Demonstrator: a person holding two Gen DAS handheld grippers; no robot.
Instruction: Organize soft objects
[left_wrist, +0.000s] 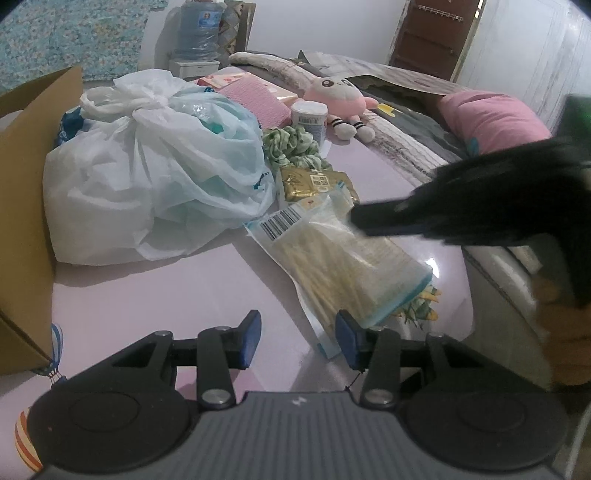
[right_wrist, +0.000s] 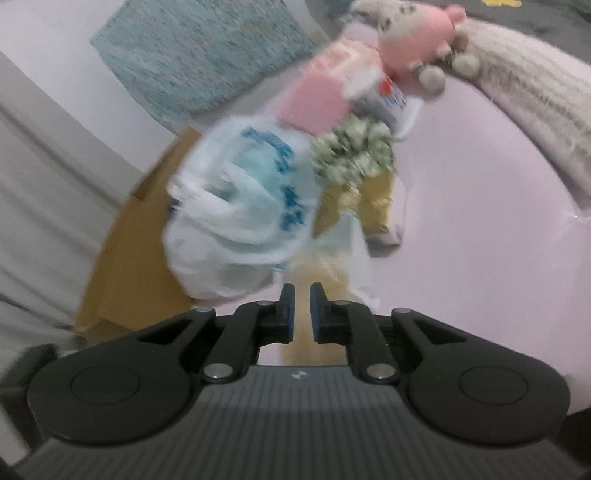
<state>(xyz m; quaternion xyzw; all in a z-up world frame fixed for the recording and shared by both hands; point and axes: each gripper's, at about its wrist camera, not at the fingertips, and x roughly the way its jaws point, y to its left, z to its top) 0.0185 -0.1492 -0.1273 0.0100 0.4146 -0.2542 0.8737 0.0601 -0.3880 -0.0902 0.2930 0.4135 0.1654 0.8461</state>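
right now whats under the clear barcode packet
Under the clear packet, a yellow-and-green patterned thing pokes out at its near corner; the packet covers the rest, so I can't identify it.

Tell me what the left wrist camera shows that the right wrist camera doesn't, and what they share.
Only the left wrist view shows the water jug, the pink pillow, the brown door, the barcoded packet and the right gripper reaching in from the side. Only the right wrist view shows that gripper's fingers nearly together, though blurred. Both show the tied plastic bags, the box, the green scrunchie and the pink plush.
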